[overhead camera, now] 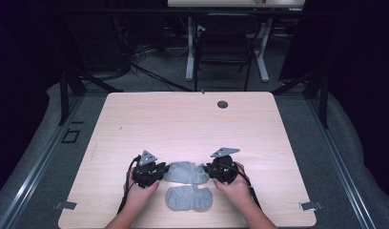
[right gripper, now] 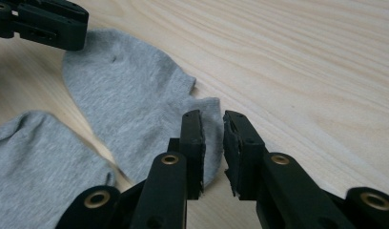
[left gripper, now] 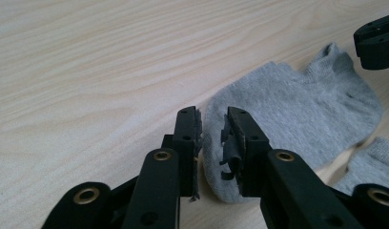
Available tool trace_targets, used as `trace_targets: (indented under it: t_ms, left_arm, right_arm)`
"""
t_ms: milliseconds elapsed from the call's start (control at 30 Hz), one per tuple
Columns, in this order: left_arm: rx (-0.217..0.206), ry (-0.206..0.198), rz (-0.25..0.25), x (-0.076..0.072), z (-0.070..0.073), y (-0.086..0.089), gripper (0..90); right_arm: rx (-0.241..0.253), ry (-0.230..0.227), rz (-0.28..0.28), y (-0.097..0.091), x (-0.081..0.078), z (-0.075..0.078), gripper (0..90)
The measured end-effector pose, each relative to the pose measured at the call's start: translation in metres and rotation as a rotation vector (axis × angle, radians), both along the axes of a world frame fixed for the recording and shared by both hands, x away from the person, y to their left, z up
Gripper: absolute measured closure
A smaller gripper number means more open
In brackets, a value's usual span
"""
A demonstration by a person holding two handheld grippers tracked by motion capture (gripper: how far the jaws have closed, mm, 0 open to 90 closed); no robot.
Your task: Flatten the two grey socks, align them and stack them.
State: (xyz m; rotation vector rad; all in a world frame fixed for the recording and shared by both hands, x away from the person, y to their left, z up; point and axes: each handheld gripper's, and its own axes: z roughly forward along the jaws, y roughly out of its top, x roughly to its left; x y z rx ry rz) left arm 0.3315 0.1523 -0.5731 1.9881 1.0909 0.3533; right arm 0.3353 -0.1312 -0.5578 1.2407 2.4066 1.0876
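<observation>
A person sits at a pale wooden table (overhead camera: 192, 119) with a black two-jaw gripper in each hand. Two grey ankle socks lie flat on the wood between the hands.

The farther sock (overhead camera: 186, 172) stretches from one gripper to the other. The left gripper (overhead camera: 160, 170) sits at one end of it, the right gripper (overhead camera: 210, 171) at the opposite end, and both point inward toward each other. The nearer sock (overhead camera: 189, 198) lies just beside the first one, on the person's side, between the two wrists.

In the left gripper view, the left gripper (left gripper: 212, 138) has its jaws a narrow gap apart. The rounded end of the farther sock (left gripper: 297, 119) lies flat on the table below and between them, and the pads do not press on the cloth. The other gripper's black tip shows at the far end of the sock.

In the right gripper view, the right gripper (right gripper: 213, 143) also stands with a narrow gap, its jaws over the edge of the sock's other end (right gripper: 135, 109), gripping nothing. The nearer sock (right gripper: 40, 167) lies to the left of these jaws, well clear of them.
</observation>
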Motion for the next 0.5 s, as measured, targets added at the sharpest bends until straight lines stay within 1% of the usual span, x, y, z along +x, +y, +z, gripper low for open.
trace_targets:
  t_ms: [33, 67, 167, 200, 233, 300, 333, 367, 400, 433, 467, 500]
  left_arm:
    - [0.004, 0.004, 0.000, 0.001, -0.001, 0.000, 73.9]
    - [0.009, 0.006, 0.007, 0.002, -0.001, -0.001, 73.6]
    - [-0.001, 0.015, -0.002, 0.006, -0.003, -0.002, 74.0]
    - [-0.002, 0.017, 0.000, 0.006, -0.003, -0.002, 74.0]
    - [-0.004, 0.023, 0.002, 0.007, -0.004, -0.003, 75.3]
    - [0.003, 0.023, 0.000, 0.007, -0.005, -0.004, 76.8]
    - [0.010, 0.028, -0.010, 0.008, -0.005, -0.005, 80.8]
    - [0.008, 0.034, -0.007, 0.007, -0.005, -0.005, 80.8]
    - [0.013, 0.029, -0.012, 0.008, -0.005, -0.006, 83.9]
    - [0.013, 0.031, -0.013, 0.007, -0.005, -0.006, 83.9]
    - [0.019, 0.026, -0.018, 0.007, -0.005, -0.006, 86.1]
    - [0.021, 0.026, -0.020, 0.007, -0.004, -0.006, 86.1]
  right_arm:
    - [0.000, 0.007, -0.005, 0.000, 0.001, -0.001, 75.4]
    - [0.002, 0.003, -0.008, -0.001, 0.003, -0.002, 74.7]
    - [0.017, 0.034, -0.025, -0.003, 0.007, -0.006, 73.3]
    - [0.017, 0.034, -0.025, -0.003, 0.007, -0.006, 73.3]
    - [0.017, 0.047, -0.024, -0.003, 0.008, -0.007, 73.2]
    - [0.023, 0.053, -0.020, -0.003, 0.009, -0.009, 73.6]
    - [0.015, 0.062, -0.015, -0.001, 0.008, -0.012, 74.9]
    - [0.015, 0.062, -0.015, -0.001, 0.008, -0.012, 76.3]
    - [0.011, 0.070, -0.007, 0.000, 0.008, -0.013, 78.4]
    - [0.011, 0.070, -0.007, 0.000, 0.008, -0.013, 78.4]
    - [0.011, 0.079, 0.000, 0.000, 0.008, -0.014, 82.5]
    - [0.011, 0.079, 0.000, 0.000, 0.008, -0.014, 82.5]
